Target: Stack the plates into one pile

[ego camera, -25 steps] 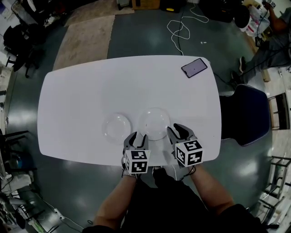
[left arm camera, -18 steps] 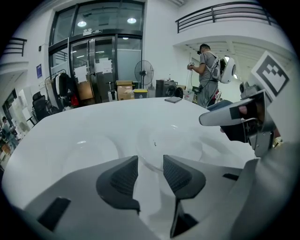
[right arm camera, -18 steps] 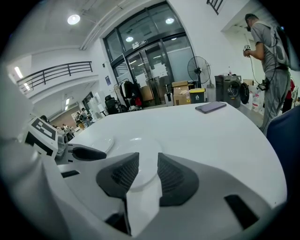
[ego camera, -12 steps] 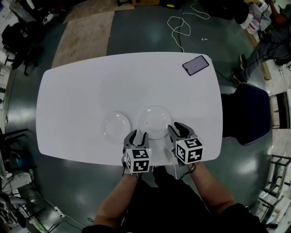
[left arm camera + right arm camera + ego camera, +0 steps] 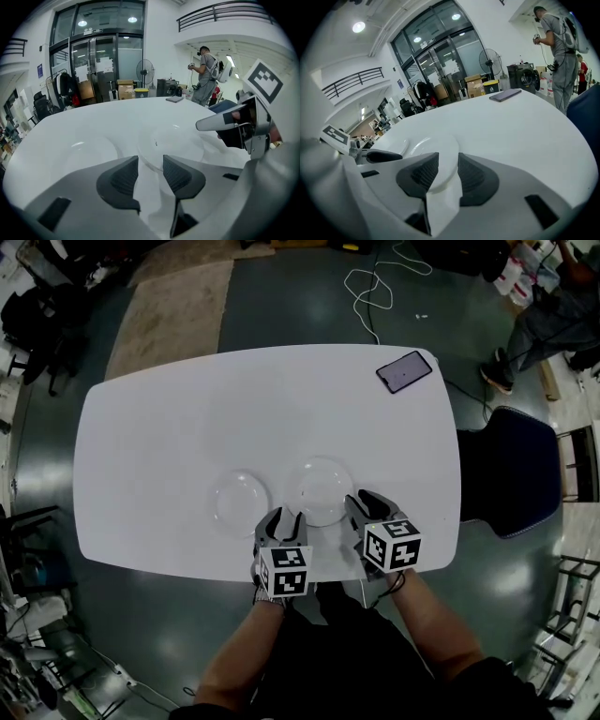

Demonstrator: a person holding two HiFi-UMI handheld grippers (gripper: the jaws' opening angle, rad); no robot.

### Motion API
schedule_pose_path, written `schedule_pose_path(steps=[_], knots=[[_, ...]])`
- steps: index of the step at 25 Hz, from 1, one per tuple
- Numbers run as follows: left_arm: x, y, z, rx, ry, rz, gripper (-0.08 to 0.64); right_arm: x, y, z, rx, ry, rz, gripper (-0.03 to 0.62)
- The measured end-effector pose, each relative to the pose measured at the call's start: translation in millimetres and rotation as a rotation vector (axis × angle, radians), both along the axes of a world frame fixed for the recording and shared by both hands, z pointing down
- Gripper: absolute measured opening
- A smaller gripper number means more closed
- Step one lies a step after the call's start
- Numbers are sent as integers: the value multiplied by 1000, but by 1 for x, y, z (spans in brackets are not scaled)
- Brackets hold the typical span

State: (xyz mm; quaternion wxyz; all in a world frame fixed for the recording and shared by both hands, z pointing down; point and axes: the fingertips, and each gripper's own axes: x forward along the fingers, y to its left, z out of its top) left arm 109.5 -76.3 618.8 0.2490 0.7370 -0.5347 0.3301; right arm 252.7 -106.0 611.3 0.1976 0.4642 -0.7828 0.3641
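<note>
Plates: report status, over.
Left gripper open, empty. Right gripper open, rim of right plate between its jaws. Left plate alongside, apart, not stacked. Nothing in the way.

Two glossy white plates lie flat and unstacked toward the near edge of the white table [image 5: 234, 409], a smaller plate [image 5: 241, 498] left of its centre and a larger plate [image 5: 321, 491] just beside it, not touching.

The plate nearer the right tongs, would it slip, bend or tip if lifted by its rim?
The plate looks rigid and glossy, so it probably won't bend but may slip in a light grip. It is shallow and wide, so gripped at one edge by the right tongs it would likely tilt.
</note>
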Motion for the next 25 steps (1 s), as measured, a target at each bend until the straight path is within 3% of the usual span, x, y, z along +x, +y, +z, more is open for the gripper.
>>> schedule_pose_path(steps=[8,25], knots=[[-3,-1,1,-2,-1,-1,179,1,-3,9,-58,-44,68,160],[-1,2,11,-27,20,-11,179,-6,-4,15,-103,-96,62,164]])
